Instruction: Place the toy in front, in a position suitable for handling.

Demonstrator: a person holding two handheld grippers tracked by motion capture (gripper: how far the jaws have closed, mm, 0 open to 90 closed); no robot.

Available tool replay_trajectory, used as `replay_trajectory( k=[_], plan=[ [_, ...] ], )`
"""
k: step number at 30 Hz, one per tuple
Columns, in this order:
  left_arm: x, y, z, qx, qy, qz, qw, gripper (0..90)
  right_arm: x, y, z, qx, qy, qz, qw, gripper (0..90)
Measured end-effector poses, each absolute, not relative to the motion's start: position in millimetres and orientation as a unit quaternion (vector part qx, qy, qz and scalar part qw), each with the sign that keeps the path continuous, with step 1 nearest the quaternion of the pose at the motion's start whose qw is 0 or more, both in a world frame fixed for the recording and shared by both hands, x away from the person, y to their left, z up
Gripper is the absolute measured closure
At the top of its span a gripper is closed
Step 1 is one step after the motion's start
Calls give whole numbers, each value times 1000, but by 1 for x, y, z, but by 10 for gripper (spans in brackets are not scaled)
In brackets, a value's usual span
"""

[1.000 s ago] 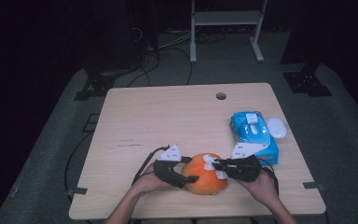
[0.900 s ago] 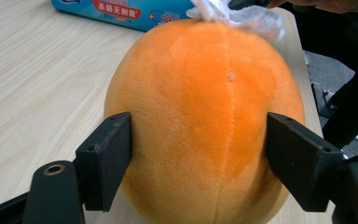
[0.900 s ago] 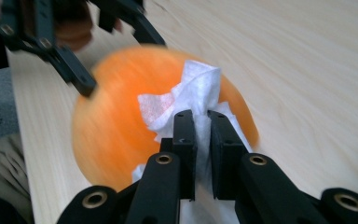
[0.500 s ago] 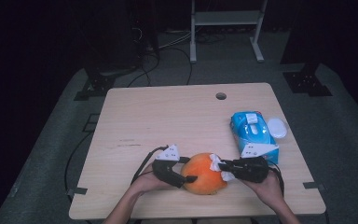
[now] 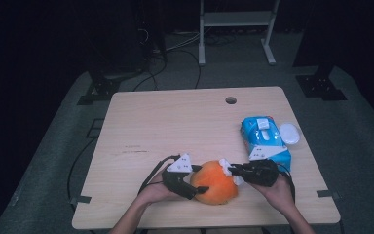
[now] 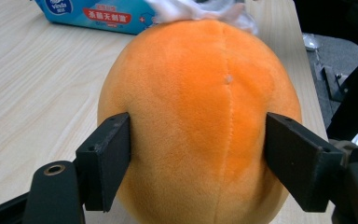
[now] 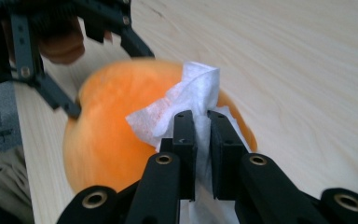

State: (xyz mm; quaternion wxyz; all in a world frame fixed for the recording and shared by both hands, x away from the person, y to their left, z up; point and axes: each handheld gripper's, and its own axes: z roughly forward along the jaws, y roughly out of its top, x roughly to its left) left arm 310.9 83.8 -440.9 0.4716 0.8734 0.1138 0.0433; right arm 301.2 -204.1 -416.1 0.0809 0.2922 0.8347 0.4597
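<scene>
An orange plush ball [image 5: 216,183] rests on the wooden table [image 5: 175,122] near its front edge. My left gripper [image 5: 199,179] is shut on it from the left, and its black pads [image 6: 109,154] press into both sides of the ball [image 6: 200,116]. From the right, my right gripper [image 5: 230,170] is shut on a crumpled white wipe [image 7: 186,98] and holds it against the ball's surface [image 7: 107,140]. The wipe [image 6: 200,9] peeks over the ball's far side in the left gripper view.
A blue pack of wet wipes [image 5: 265,139] lies just behind the right hand, with a small white oval object [image 5: 289,133] beside it. A cable hole [image 5: 231,100] sits near the table's far edge. Dark floor and stands surround the table.
</scene>
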Motion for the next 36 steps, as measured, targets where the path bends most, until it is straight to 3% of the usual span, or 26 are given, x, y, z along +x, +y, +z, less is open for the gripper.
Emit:
replay_trajectory(
  k=[9, 15, 18, 26, 36],
  plan=[
    [310, 85, -439, 876, 110, 44, 468, 243, 298, -176, -403, 254, 842, 467, 91, 815],
    [318, 89, -434, 858, 153, -1, 490, 139, 295, -188, -411, 262, 838, 471, 84, 814],
    [319, 86, -440, 857, 163, -14, 488, 153, 296, -192, -413, 267, 837, 470, 80, 814],
    [313, 79, -437, 869, 163, 9, 468, 213, 292, -182, -406, 254, 843, 464, 101, 815],
    [310, 77, -436, 877, 151, 25, 455, 219, 290, -114, -398, 183, 880, 425, 102, 815]
  ],
)
